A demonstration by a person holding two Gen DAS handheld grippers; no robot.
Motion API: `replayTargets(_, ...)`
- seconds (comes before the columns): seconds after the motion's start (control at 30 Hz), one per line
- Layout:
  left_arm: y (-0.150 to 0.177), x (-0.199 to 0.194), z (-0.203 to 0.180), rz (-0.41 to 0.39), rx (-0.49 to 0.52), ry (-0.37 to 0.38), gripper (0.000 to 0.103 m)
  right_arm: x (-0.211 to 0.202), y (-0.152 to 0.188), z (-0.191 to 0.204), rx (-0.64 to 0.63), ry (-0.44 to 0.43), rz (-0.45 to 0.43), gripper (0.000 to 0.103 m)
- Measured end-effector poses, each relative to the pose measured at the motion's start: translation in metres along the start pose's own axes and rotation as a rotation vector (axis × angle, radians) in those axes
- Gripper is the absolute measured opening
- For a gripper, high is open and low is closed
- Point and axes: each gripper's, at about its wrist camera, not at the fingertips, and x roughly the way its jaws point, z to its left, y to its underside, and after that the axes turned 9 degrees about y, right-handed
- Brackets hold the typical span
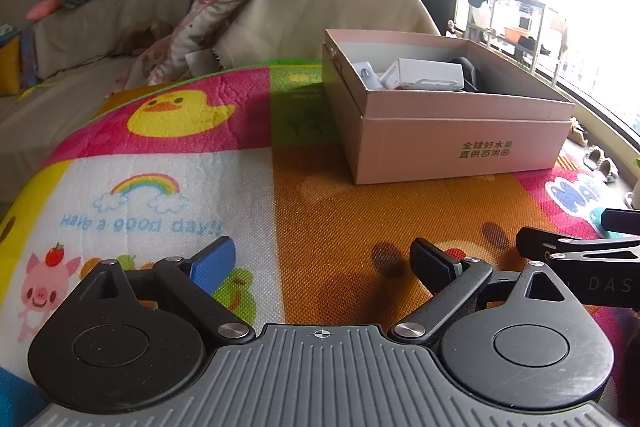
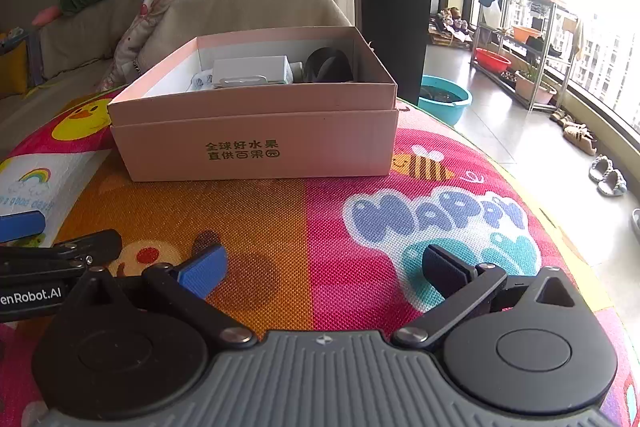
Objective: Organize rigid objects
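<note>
Left wrist view: the left gripper (image 1: 322, 263) hangs over the mat (image 1: 320, 211) with its jaws wide apart and nothing between them. The box (image 1: 460, 143) stands ahead and to the right, toward the mat's far right corner, its long side running left to right and its near left corner turned toward this gripper. Inside it lie a white carton (image 1: 430, 73) and a dark thing, too hidden to name. The right gripper (image 1: 580, 247) shows at the right edge, just beside.

Right wrist view: the right gripper (image 2: 324, 267) also stands fully apart and empty over the mat (image 2: 360, 195). The box (image 2: 256, 147) lies ahead and slightly left, its printed long wall almost square to this gripper. The white carton (image 2: 252, 69) sits mid-box, the dark thing at its right end. No loose item shows on the mat, so the sorting looks about done. The right hand faces the box more squarely and seems better placed for it.
</note>
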Motion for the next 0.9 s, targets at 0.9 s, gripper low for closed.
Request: replayTargets(0.9, 0.0003, -0.0005, -0.0001, -0.001, -0.005, 0.005, 0.098, 0.0012, -0.0011, -0.0002, 0.002, -0.001, -0.002, 0.103)
